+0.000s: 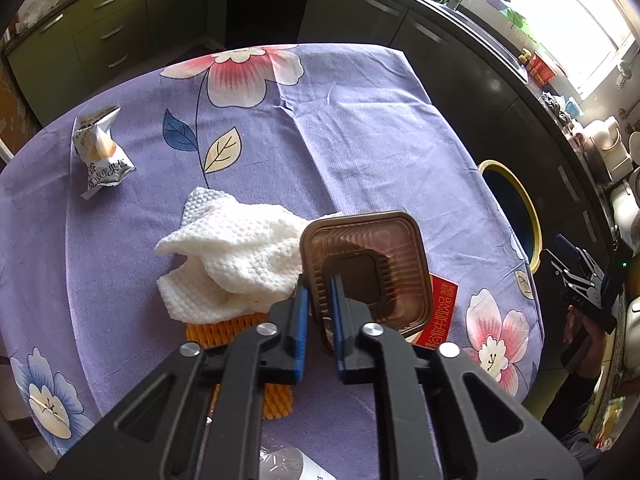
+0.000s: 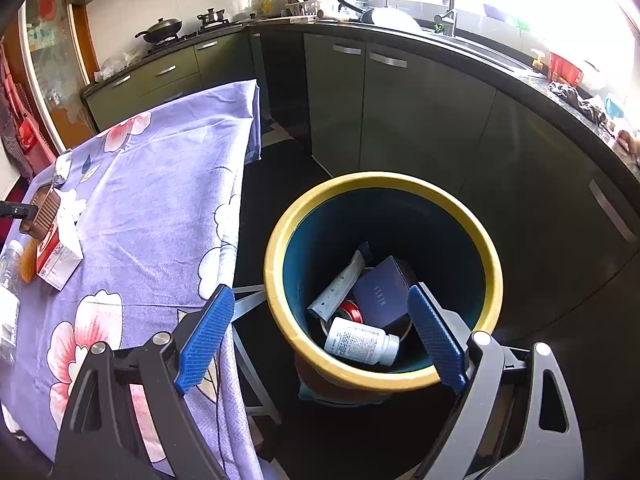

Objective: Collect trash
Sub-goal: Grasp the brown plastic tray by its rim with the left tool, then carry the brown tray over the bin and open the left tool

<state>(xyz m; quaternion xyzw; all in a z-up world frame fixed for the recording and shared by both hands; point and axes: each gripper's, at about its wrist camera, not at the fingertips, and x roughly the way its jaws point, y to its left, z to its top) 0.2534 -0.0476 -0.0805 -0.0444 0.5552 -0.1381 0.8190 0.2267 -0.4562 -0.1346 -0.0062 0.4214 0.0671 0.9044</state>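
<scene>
My left gripper (image 1: 319, 286) is shut on the near rim of a brown plastic tray (image 1: 366, 268), held tilted above the table. A crumpled white paper towel (image 1: 236, 256) lies just left of it, over an orange foam net (image 1: 228, 330). A red-and-white carton (image 1: 434, 316) lies under the tray. A snack wrapper (image 1: 102, 148) lies at the far left. My right gripper (image 2: 320, 312) is open and empty above the yellow-rimmed blue trash bin (image 2: 384, 184), which holds a white pill bottle (image 2: 360, 342), a dark box (image 2: 382, 298) and other trash.
The table wears a purple floral cloth (image 1: 340, 128). A clear plastic bottle (image 2: 8, 280) lies at the near table edge. The bin also shows right of the table in the left wrist view (image 1: 516, 208). Dark kitchen cabinets (image 2: 400, 120) stand behind the bin.
</scene>
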